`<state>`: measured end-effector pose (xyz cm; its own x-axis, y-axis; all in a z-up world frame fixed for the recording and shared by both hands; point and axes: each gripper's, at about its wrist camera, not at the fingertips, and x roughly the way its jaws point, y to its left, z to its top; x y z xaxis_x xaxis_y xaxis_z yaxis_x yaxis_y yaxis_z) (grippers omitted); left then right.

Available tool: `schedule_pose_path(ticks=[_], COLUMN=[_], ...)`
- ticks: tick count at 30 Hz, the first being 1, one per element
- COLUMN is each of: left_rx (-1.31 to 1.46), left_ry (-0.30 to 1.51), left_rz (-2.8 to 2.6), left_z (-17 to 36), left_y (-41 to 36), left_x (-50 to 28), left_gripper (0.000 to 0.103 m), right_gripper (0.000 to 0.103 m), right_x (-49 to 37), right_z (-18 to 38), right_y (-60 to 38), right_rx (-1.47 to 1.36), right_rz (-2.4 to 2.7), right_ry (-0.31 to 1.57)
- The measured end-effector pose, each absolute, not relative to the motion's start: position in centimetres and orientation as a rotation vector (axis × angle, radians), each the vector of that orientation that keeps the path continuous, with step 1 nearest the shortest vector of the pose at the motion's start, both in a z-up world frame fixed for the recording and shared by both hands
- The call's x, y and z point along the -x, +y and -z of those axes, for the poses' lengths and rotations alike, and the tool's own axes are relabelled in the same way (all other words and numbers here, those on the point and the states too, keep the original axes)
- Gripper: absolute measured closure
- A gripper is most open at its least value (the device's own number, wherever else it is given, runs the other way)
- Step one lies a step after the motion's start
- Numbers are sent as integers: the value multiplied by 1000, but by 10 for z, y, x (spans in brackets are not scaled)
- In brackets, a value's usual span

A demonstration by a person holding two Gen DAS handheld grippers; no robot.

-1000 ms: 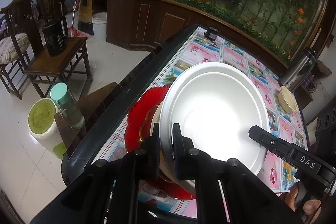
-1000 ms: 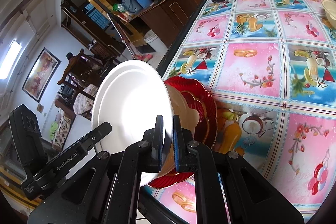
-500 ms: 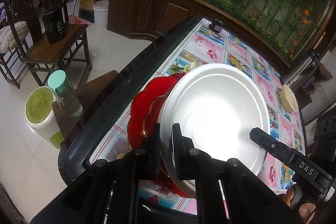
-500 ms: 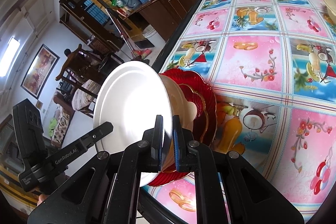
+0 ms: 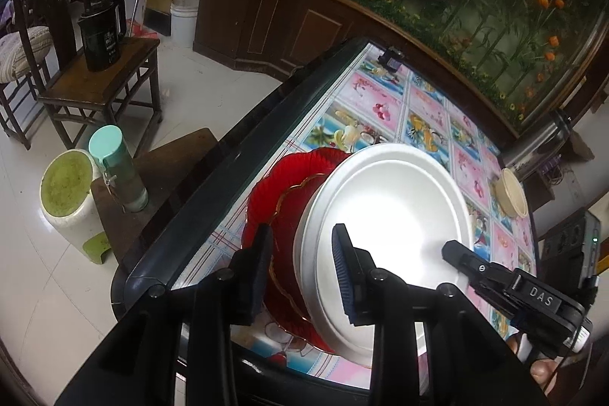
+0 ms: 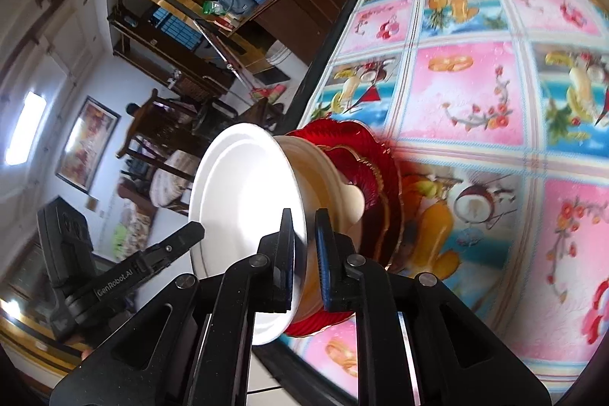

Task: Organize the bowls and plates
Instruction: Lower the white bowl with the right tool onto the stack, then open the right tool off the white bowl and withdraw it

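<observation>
Sitting on the red plates [image 5: 281, 185] at the near left edge of the bench [image 5: 384, 109], the white bowl [image 5: 396, 212] has its rim between both pairs of fingers. The left gripper [image 5: 302, 269] is opening, its fingers [image 5: 344, 276] standing clear on either side of the near rim. The right gripper [image 6: 304, 253] has its fingers [image 6: 285, 253] only narrowly apart around the opposite rim; whether the pads press it I cannot tell.
</observation>
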<state>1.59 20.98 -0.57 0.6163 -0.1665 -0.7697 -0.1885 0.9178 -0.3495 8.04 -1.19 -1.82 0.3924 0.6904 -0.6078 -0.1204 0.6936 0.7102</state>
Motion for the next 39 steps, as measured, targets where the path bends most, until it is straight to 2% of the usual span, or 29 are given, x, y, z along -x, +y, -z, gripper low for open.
schedule_pose_path(ticks=[8,21,22,24,25,26,34,39], left_rx=[439,447,448,450,450,449,405,346], left_ry=[932,941,941,939,940,942,909,841], left_rz=[-12,-22,-24,-25,-24,-22,-51,-66], left_z=[13,16,16,16,17,17,6,-8], left_y=[213,213,214,213,214,213,206,188], left_x=[-19,-21,-21,-21,-21,-21,-16,-10], left_gripper=[70,70,70,70,70,70,69,43], right_gripper=[90,90,86,72,60,57,57,57], right_x=[-91,-93,-93,-92,-91,-91,-91,-90], right_z=[35,14,12,11,9,8,9,8], right_y=[-18,-15,-17,-22,-25,-27,-45,-76], right_rx=[-802,-625,-623,-631,-637,-640,-708,-724], right_rz=[-576,-483,-484,-491,-487,-483,-487,-417], right_ry=[1156,1113,1106,1095,1085,1072,1008,963])
